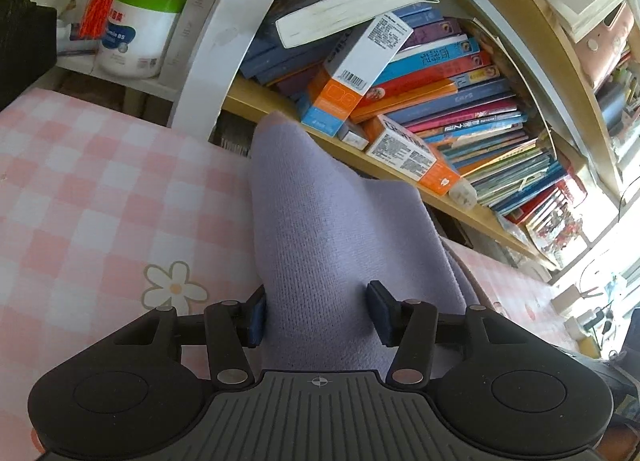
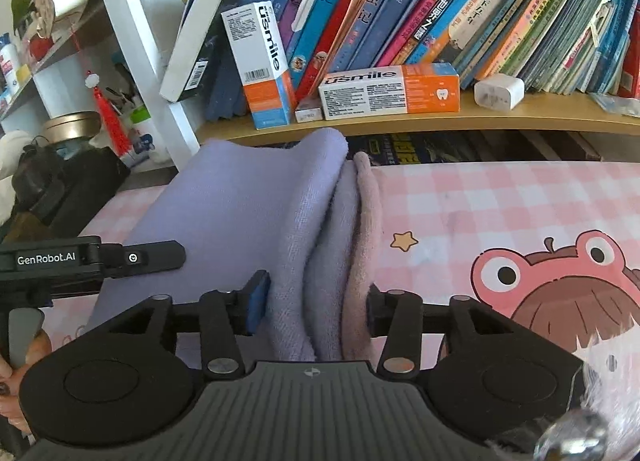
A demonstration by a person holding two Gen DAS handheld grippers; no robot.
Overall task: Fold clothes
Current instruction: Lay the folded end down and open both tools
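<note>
A lilac knit garment [image 1: 328,229] lies folded in layers on the pink checked table cover [image 1: 100,189]. My left gripper [image 1: 320,311] has its jaws apart with the garment's near edge between them; the pads [image 1: 258,317] sit at the cloth's sides. In the right wrist view the same garment [image 2: 240,213] shows stacked lilac folds with a pinkish edge [image 2: 366,221] on the right. My right gripper [image 2: 316,303] straddles those folds at their near end, jaws apart and touching the cloth on both sides. The left gripper's body [image 2: 92,257] shows at the left.
A wooden bookshelf [image 2: 400,117] packed with books and toothpaste boxes [image 2: 392,91] stands just behind the garment. A white shelf frame [image 2: 132,49] and cluttered jars are at the left. A pink frog print [image 2: 552,285] marks the cover at the right.
</note>
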